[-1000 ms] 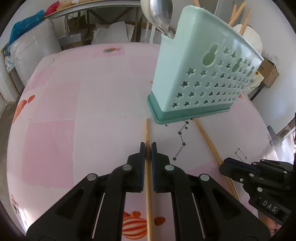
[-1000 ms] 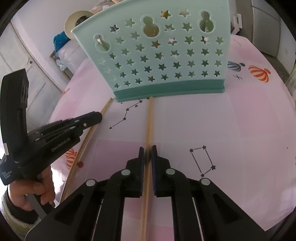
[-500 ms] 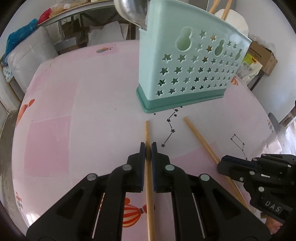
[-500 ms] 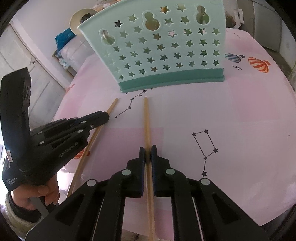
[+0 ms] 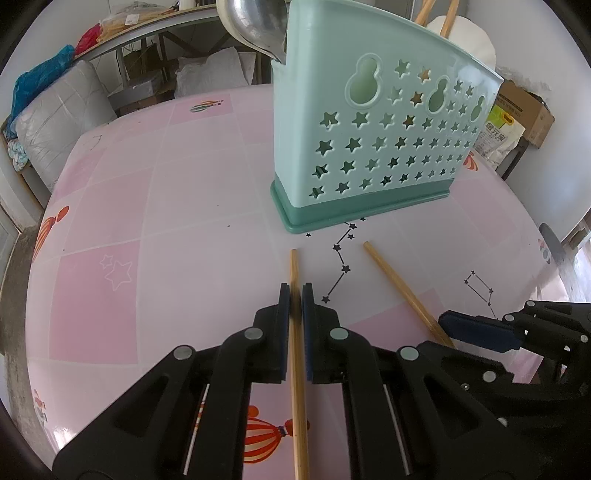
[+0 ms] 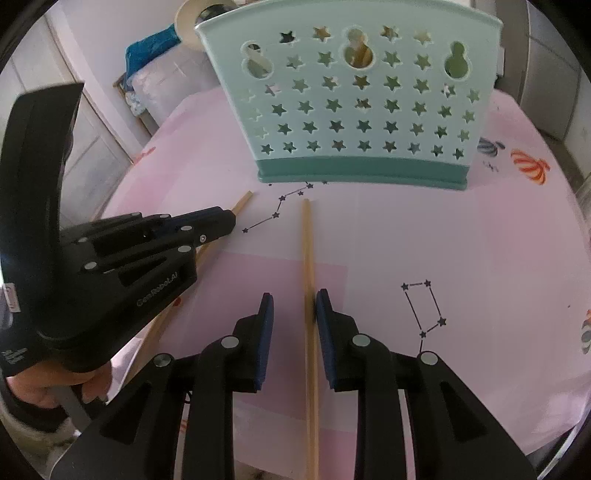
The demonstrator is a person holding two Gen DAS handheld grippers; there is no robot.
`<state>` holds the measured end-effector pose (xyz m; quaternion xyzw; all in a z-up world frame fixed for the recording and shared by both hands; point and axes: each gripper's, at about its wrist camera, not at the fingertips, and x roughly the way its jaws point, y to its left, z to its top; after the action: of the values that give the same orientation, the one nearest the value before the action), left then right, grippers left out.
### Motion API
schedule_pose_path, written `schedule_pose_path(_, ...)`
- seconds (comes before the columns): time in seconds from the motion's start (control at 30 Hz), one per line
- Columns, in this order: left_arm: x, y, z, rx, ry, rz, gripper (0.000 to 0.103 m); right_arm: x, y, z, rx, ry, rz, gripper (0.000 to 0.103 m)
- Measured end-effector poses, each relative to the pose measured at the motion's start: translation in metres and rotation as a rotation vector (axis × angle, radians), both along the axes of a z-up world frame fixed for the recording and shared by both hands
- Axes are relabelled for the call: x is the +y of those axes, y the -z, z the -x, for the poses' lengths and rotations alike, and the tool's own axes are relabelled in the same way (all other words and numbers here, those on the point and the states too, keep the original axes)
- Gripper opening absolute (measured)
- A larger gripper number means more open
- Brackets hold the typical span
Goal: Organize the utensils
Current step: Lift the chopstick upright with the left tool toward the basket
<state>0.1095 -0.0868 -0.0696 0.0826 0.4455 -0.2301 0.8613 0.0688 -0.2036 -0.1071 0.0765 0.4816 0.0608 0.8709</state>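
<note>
A: What did the left wrist view show?

B: The left tool was clamped on a wooden chopstick, its two pads pressed against the stick from either side. The chopstick ran straight forward between them, its tip a little ahead of the tool over the pink bench. Ahead and slightly to the right stood the mint utensil caddy with star cut-outs, upright on the bench. A metal spoon and more chopsticks stuck up out of its top. To the right lay a second chopstick, angled, its near end hidden behind the right tool.

A: And the right wrist view?

B: The right tool stood apart, its jaws spread. The second chopstick lay on the bench between them, close against the right pad and clear of the left one. Its far tip stopped just short of the caddy, which stood straight ahead. Off to the left, the left tool was pinched on its own chopstick, the tip poking out ahead of it.
</note>
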Motion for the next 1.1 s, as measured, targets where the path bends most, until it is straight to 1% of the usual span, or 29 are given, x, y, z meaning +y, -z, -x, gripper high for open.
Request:
schedule_pose_path(0.07,0.0,0.0,0.0,0.001,0.0,0.002,0.005,0.004,-0.001,-0.003,-0.006,-0.003,0.031,0.023)
schedule_pose_path(0.13,0.0,0.0,0.0,-0.001,0.001,0.0,0.005,0.01,-0.001,-0.006,-0.016,-0.005,0.084,0.016)
schedule_pose_path(0.2,0.0,0.0,-0.001,-0.001,0.001,0.001,0.005,0.012,0.0,-0.006,-0.024,-0.008,0.116,0.014)
schedule_pose_path(0.33,-0.001,0.001,-0.001,-0.001,0.0,0.004,0.005,0.014,0.0,-0.008,-0.025,-0.013,0.118,0.007)
schedule_pose_path(0.5,-0.001,0.001,0.0,0.0,0.0,0.003,0.005,0.008,0.001,-0.001,-0.029,-0.008,0.14,0.007)
schedule_pose_path(0.6,-0.001,0.001,0.0,-0.001,0.0,0.003,0.005,0.004,0.001,0.002,-0.027,0.008,0.135,0.007)
schedule_pose_path(0.63,-0.001,0.001,0.0,-0.001,0.0,0.003,0.005,0.0,0.002,0.011,-0.028,0.014,0.133,0.007)
schedule_pose_path(0.7,-0.001,0.001,0.0,-0.001,0.0,0.004,0.005,-0.005,0.002,0.013,-0.026,0.028,0.129,0.007)
schedule_pose_path(0.83,-0.001,0.001,-0.001,-0.001,0.001,0.006,0.005,-0.018,0.003,0.02,-0.024,0.051,0.104,0.007)
schedule_pose_path(0.87,-0.001,0.001,-0.001,0.002,0.003,0.012,0.004,-0.017,0.003,0.018,-0.024,0.054,0.099,0.007)
schedule_pose_path(0.9,0.001,0.0,-0.003,0.019,0.006,0.035,0.004,-0.019,0.004,0.018,-0.023,0.058,0.093,0.007)
schedule_pose_path(0.97,0.007,-0.002,-0.008,0.067,0.006,0.112,0.004,-0.02,0.004,0.017,-0.023,0.064,0.092,0.007)
schedule_pose_path(1.03,0.01,-0.009,-0.007,0.042,0.009,0.127,0.004,-0.02,0.004,0.015,-0.023,0.067,0.088,0.007)
schedule_pose_path(1.1,0.014,-0.019,-0.005,0.033,0.016,0.162,0.004,-0.021,0.004,0.015,-0.026,0.07,0.08,0.007)
